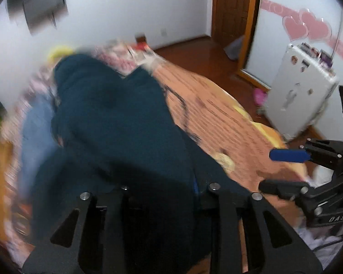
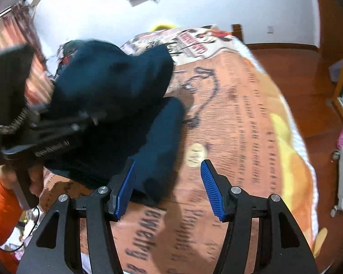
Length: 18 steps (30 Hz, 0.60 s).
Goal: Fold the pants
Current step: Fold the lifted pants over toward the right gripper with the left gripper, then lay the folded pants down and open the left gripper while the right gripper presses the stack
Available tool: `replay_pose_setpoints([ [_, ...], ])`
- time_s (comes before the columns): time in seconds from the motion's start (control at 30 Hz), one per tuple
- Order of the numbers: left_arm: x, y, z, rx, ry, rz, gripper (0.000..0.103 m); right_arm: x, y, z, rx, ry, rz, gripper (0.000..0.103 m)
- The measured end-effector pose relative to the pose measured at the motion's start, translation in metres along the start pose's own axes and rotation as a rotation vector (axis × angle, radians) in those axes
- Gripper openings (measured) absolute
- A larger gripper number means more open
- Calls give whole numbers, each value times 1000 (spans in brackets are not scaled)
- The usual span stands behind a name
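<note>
Left gripper (image 2: 89, 116) clamped narrow on dark blue pants (image 2: 116, 96), fabric draped over its fingers and hiding the pads, so a fold can be carried across rather than dragged. Pants partly lifted, the rest lying on the bed (image 2: 251, 118), a lower layer flat beneath the raised one. Right gripper (image 2: 167, 189) held half open and empty, just beside the near edge of the cloth, likely ready to pin or catch that edge. Heavy blur on the left side.
</note>
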State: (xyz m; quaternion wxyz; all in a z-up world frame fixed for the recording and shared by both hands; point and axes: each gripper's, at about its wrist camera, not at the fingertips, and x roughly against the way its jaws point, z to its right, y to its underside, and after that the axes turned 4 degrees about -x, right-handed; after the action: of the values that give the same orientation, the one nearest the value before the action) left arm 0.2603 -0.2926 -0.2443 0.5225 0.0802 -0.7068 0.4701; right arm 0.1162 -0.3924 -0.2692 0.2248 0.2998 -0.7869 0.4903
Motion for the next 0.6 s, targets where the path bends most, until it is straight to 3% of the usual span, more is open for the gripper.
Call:
replay_pose_setpoints([
  [0.07,-13,5,-4,71,90,-43,35,10,3,8,-21,17,15,55],
  [0.1,-16,7,-2,71,91,-49,36,13,2,12,-31,24,22,55],
  [0.3,-10,14,26,-52,-4,-32,36,25,3,25,-73,44,52,55],
  [0.6,8,18,37,-85,19,-20,36,32,6,21,-74,34,70,55],
])
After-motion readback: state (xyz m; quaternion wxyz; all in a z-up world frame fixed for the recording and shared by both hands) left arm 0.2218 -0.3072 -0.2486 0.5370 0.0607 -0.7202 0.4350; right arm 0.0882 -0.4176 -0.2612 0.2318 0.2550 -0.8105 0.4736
